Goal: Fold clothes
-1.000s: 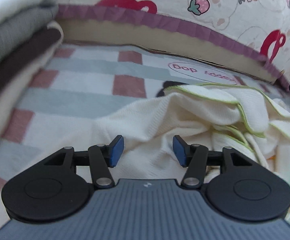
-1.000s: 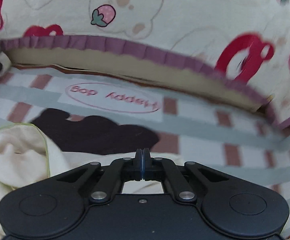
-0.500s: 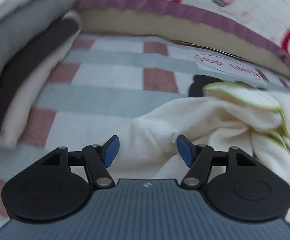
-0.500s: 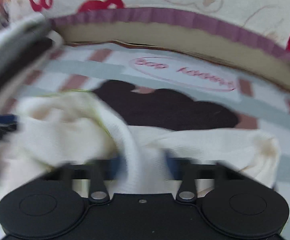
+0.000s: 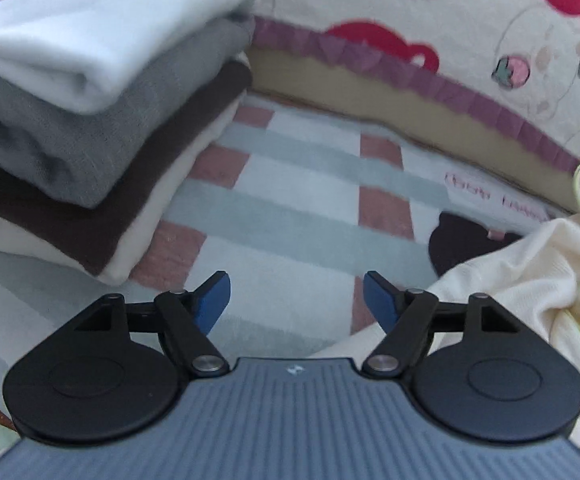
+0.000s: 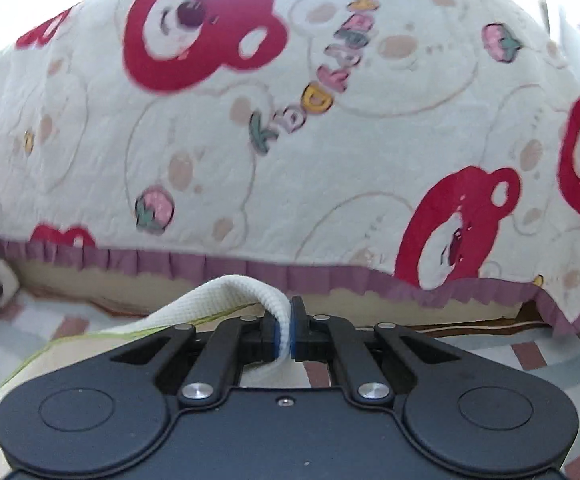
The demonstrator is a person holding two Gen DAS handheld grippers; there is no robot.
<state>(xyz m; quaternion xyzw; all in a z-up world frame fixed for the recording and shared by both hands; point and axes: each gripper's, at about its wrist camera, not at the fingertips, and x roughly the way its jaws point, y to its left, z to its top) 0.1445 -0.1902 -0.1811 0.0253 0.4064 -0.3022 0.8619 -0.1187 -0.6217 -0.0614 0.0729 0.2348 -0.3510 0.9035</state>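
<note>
A cream knit garment (image 5: 521,280) with green-trimmed edges lies crumpled on the checked mat at the right of the left wrist view. My left gripper (image 5: 295,300) hovers over bare mat just left of it, its jaws opening with nothing between them. My right gripper (image 6: 285,334) is shut on a thick fold of the cream garment (image 6: 226,300), which is lifted and trails down to the left. A stack of folded clothes (image 5: 90,120), white on grey on brown on cream, sits at the left.
The checked mat (image 5: 290,208) of pink, grey and white squares covers the floor, with a dark brown print (image 5: 461,244) on it. Behind rises a bed with a bear-print cover (image 6: 290,140) and a purple frill (image 6: 329,276).
My left gripper slid left off the cream garment toward the folded stack and opened wider. My right gripper went from empty and shut to clamped on a fold of the garment, and it tilted up.
</note>
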